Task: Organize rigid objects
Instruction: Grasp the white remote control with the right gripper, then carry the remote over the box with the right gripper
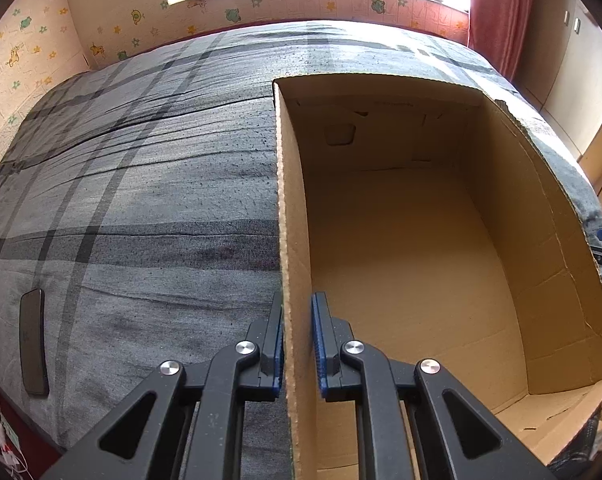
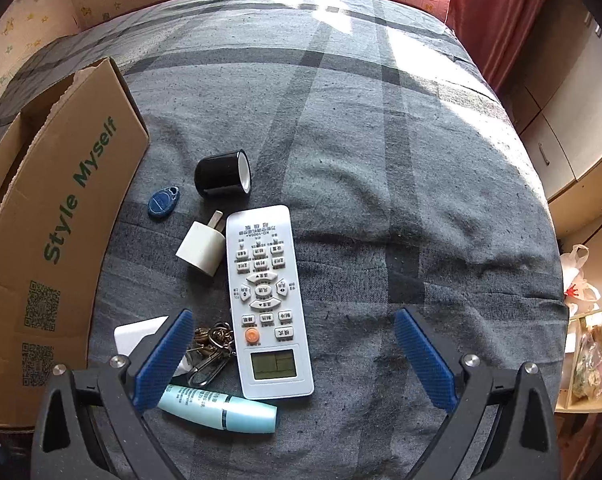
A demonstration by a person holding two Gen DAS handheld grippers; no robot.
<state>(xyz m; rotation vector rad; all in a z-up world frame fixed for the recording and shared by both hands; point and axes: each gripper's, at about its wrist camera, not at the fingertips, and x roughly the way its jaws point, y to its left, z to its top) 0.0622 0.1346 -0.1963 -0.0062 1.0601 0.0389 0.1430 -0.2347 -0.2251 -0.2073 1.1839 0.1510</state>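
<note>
Left gripper (image 1: 297, 344) is clamped on the left wall of the cardboard box (image 1: 501, 208), one pad outside, one inside; a dark phone (image 1: 33, 344) lies well to its left, near the left edge of the bed (image 1: 141, 184). In the right wrist view the box stands at the left, "Style Myself" printed on its side. Beside it on the bedspread: a blue key fob (image 2: 163, 202), a black cup (image 2: 223, 174) on its side, a white charger plug (image 2: 203, 249), then the white remote (image 2: 268, 300) lengthwise. Nearer the bed's front edge, a key bunch (image 2: 211, 350) and a pale blue tube (image 2: 221, 408). Right gripper (image 2: 295, 360) hovers spread wide over the remote's lower end, holding nothing.
</note>
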